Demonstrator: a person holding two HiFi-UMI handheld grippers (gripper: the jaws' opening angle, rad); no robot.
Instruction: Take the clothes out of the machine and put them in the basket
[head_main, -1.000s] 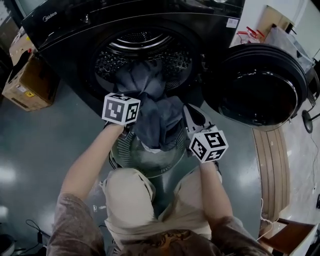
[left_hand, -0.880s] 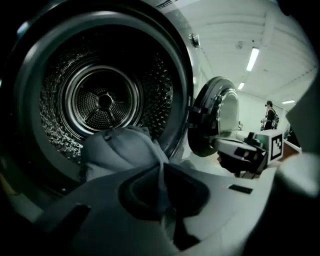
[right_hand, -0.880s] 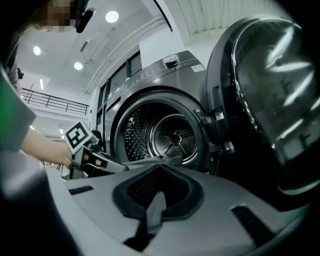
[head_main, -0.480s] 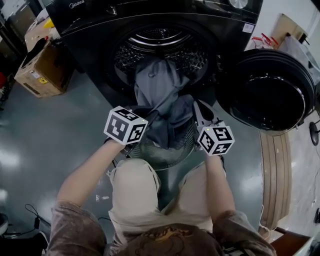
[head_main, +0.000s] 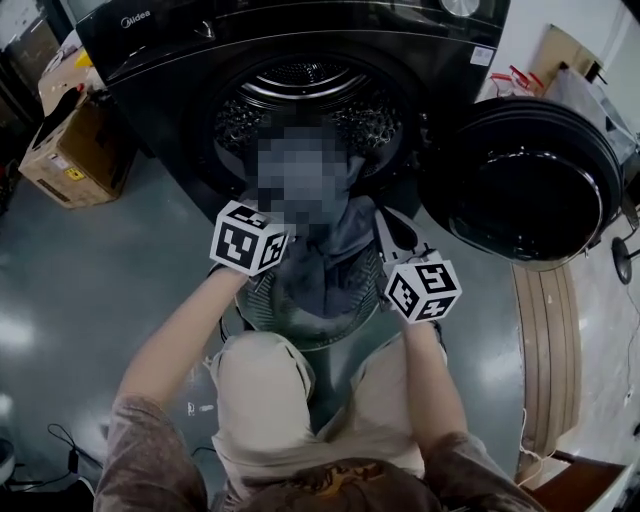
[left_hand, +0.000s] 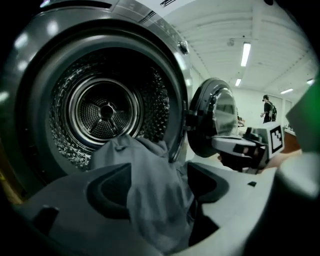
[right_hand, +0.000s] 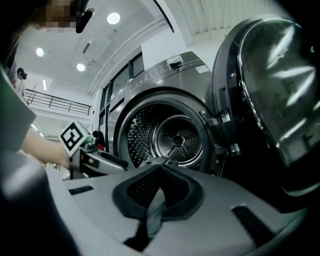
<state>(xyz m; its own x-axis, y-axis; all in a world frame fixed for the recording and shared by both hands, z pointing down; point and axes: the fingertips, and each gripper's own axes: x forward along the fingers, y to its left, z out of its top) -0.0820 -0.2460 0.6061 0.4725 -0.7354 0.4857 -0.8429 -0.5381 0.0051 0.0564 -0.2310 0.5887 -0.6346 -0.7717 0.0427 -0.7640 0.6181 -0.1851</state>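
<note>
The machine (head_main: 150, 60) stands with its round door (head_main: 530, 180) swung fully open to the right. The perforated drum (left_hand: 105, 110) is visible through the opening. The basket (head_main: 320, 330) sits on the floor (head_main: 80, 280) directly in front of the opening, between the person's knees.

The grey garment (head_main: 335, 255) hangs out of the drum opening, over its lower lip. Its lower part reaches down into the basket. Its upper part lies behind a blurred patch in the head view.

Left gripper (left_hand: 157, 185): the fingers (left_hand: 107, 187) are spread and have just been opening. A fold of the grey garment drapes loosely between them, and the pads do not press on it. The gripper is angled downward toward the opening, at the left edge of the garment.

Right gripper (right_hand: 159, 172): the fingers (right_hand: 135, 190) are pressed together on a thin strip of the grey garment, which trails down from the pinch point. The gripper is held level, just to the right of the garment and above the basket's right rim.

In the head view, the two marker cubes flank the hanging cloth. A cardboard box (head_main: 70, 150) rests on the floor to the left of the machine, well apart from the basket.
</note>
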